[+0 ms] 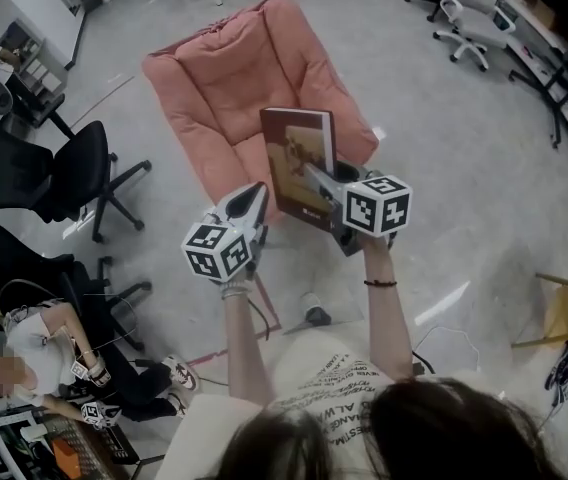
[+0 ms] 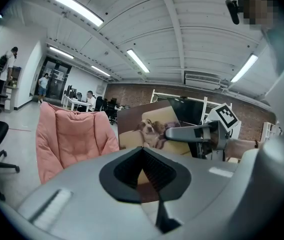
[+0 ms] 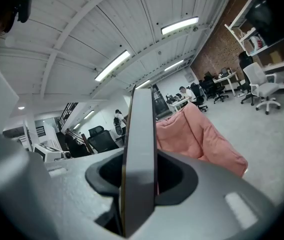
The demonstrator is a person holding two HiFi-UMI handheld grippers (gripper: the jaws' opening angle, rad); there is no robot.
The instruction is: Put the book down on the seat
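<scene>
Head view: I have both tools out in front of me, over a grey floor (image 1: 464, 168).

- The book (image 1: 299, 158) stands upright in the air, with its brown cover and dog picture turned towards my left. In this view it overlaps the front right part of the pink cushioned seat (image 1: 234, 78). It is not lying on the seat.
- The right tool (image 1: 316, 176) reaches in from the right and is clamped on the book's lower half. Its marker cube (image 1: 377, 206) sits just behind it.
- The left tool (image 1: 254, 198) points up at the book's lower left corner and is just beside it. Its marker cube (image 1: 219, 250) is nearest me.
- A black office chair (image 1: 54, 173) stands left of the seat. A white one (image 1: 469, 18) is well apart from it at the upper right.

Right gripper view: the book (image 3: 139, 154) is seen edge-on, rising straight up out of the right tool (image 3: 141, 181). Both jaws press its faces, so the grip is firm. The seat (image 3: 202, 134) lies beyond, to the right.

Left gripper view:
- The left tool (image 2: 144, 176) has its jaws only a narrow gap apart and holds nothing. Cover-brown shows through the slit.
- I cannot tell whether the tips touch the cover.
- The book (image 2: 142, 129) faces this camera, with the right tool (image 2: 172, 132) pinching its right side.
- The seat (image 2: 72, 134) stands to the left of the book.
</scene>
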